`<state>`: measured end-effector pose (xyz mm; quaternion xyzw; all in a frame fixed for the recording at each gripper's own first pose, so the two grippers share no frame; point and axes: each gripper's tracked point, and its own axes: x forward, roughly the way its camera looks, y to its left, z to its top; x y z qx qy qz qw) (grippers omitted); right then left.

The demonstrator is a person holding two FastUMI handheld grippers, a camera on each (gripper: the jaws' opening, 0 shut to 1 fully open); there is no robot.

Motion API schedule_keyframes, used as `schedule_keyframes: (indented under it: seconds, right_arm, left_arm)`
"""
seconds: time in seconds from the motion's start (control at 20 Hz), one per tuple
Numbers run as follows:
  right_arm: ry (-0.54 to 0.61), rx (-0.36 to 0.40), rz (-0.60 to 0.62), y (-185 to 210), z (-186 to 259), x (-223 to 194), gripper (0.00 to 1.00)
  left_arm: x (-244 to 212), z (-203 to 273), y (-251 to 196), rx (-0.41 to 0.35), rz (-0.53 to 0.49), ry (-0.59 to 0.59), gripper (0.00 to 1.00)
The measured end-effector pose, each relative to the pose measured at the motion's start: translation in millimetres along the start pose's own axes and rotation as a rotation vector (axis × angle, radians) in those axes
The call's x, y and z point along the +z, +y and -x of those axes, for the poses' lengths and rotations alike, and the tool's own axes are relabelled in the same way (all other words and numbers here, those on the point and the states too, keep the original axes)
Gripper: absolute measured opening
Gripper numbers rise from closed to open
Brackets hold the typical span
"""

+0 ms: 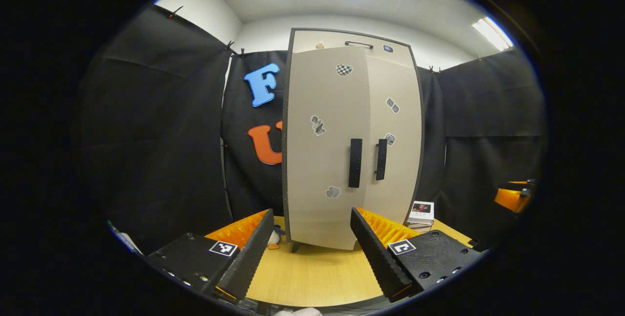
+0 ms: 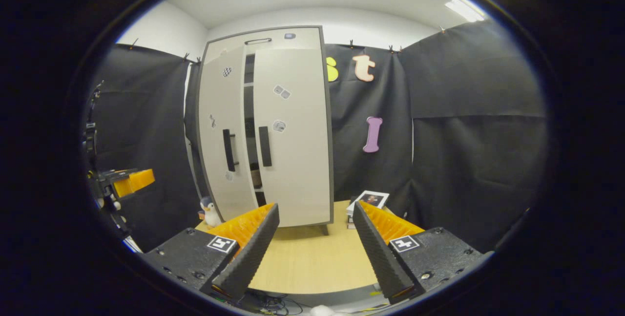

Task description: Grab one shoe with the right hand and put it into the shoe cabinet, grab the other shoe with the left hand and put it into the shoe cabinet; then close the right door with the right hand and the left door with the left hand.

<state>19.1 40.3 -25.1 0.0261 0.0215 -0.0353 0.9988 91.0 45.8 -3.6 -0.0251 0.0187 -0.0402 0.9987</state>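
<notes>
Wooden surface point(image 2: 312, 257) carries the cabinet point(image 2: 293, 135) on short legs, a penguin toy point(image 2: 210, 211) left of it, stacked boxes point(image 2: 368, 201) right.

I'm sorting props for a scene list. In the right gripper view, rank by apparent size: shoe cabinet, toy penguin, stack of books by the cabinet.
1. shoe cabinet, by far the largest.
2. stack of books and toy penguin look alike in size; I won't rank them.

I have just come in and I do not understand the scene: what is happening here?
A person holds two grippers in front of a shoe cabinet on a table. The left gripper and the right gripper are both open and hold nothing. The right door looks shut; the left door stands slightly ajar.
</notes>
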Motion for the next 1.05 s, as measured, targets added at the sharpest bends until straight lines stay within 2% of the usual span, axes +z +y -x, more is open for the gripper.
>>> schedule_keyframes:
  seconds: [0.25,0.3,0.35,0.4,0.55,0.65,1.05]
  right_arm:
    - [-0.004,0.011,0.009,11.3,2.8,-2.9,0.99]
    - [-0.002,0.015,0.012,13.5,3.4,-4.3,0.99]
    - [-0.001,0.022,0.015,16.4,3.0,-4.3,0.99]
    - [-0.002,0.026,0.016,18.5,3.7,-4.8,0.99]
    - [-0.008,0.033,0.019,19.2,4.3,-3.2,0.99]
    - [-0.013,0.036,0.018,19.7,4.1,-1.2,0.99]
    - [-0.008,0.048,0.044,25.8,5.1,-1.7,0.99]
  left_arm:
    - [-10.6,20.4,6.5,0.012,-0.015,0.016,0.96]
    - [-10.0,22.5,5.1,0.012,-0.023,0.013,0.93]
    - [-9.9,24.3,3.0,0.009,-0.028,0.012,0.96]
    - [-9.0,26.3,1.5,0.004,-0.029,0.012,0.93]
    - [-2.3,31.7,3.4,0.010,-0.020,0.003,0.97]
    - [-0.4,33.3,5.9,0.013,-0.010,0.000,0.95]
    - [-4.2,36.9,11.1,0.029,-0.004,0.012,0.95]
